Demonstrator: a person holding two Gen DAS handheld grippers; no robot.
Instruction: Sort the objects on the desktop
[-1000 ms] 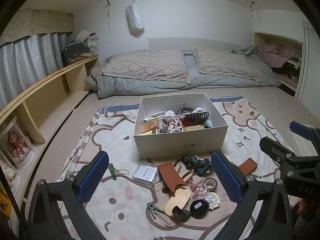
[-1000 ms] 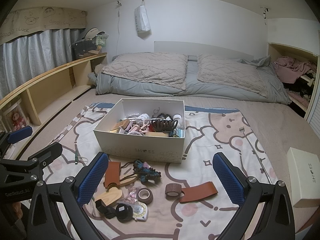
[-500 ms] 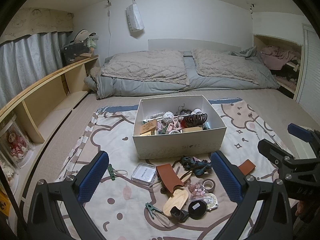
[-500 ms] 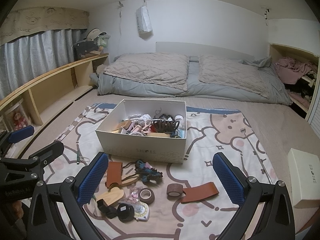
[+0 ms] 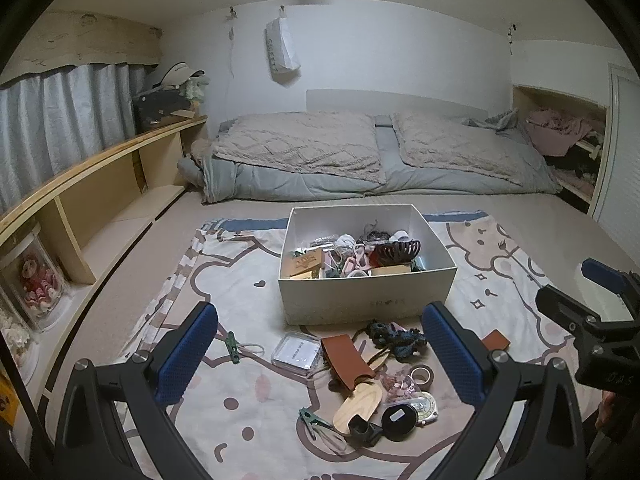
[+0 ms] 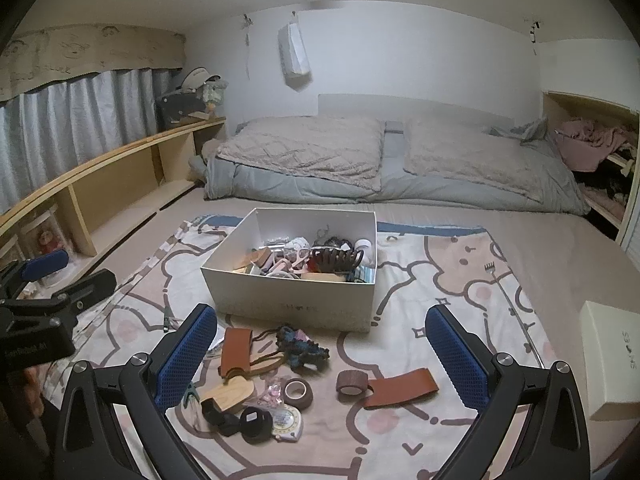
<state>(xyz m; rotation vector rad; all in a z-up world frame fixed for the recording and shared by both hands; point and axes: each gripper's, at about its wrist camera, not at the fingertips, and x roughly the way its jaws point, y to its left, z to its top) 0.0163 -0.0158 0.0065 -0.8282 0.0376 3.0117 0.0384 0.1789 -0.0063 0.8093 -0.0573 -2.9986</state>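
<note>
A white shoebox (image 5: 368, 296) (image 6: 296, 300) holding several small items, a dark hair claw (image 5: 396, 250) among them, stands on a cartoon-print blanket (image 5: 240, 280). In front of it lies a scatter: a brown leather sleeve (image 5: 342, 356), a wooden paddle (image 5: 358, 402), a clear case (image 5: 295, 354), a dark scrunchie (image 6: 302, 350), tape rolls (image 6: 352, 382), a brown leather strip (image 6: 400, 388), black round pieces (image 6: 253, 424). My left gripper (image 5: 320, 356) hangs open above the scatter, holding nothing. My right gripper (image 6: 320, 354) is open too, above the tape rolls, empty.
A green clip (image 5: 231, 346) lies left of the scatter. The box lid (image 6: 610, 360) rests at the blanket's right edge, near a thin back scratcher (image 6: 506, 300). Behind are folded bedding (image 5: 360, 160), a wooden shelf (image 5: 100, 176) on the left and a clothes nook (image 5: 560, 140).
Both grippers have drawn back and risen a little; the box and scatter sit farther off and lower in both views. Nothing was picked up.
</note>
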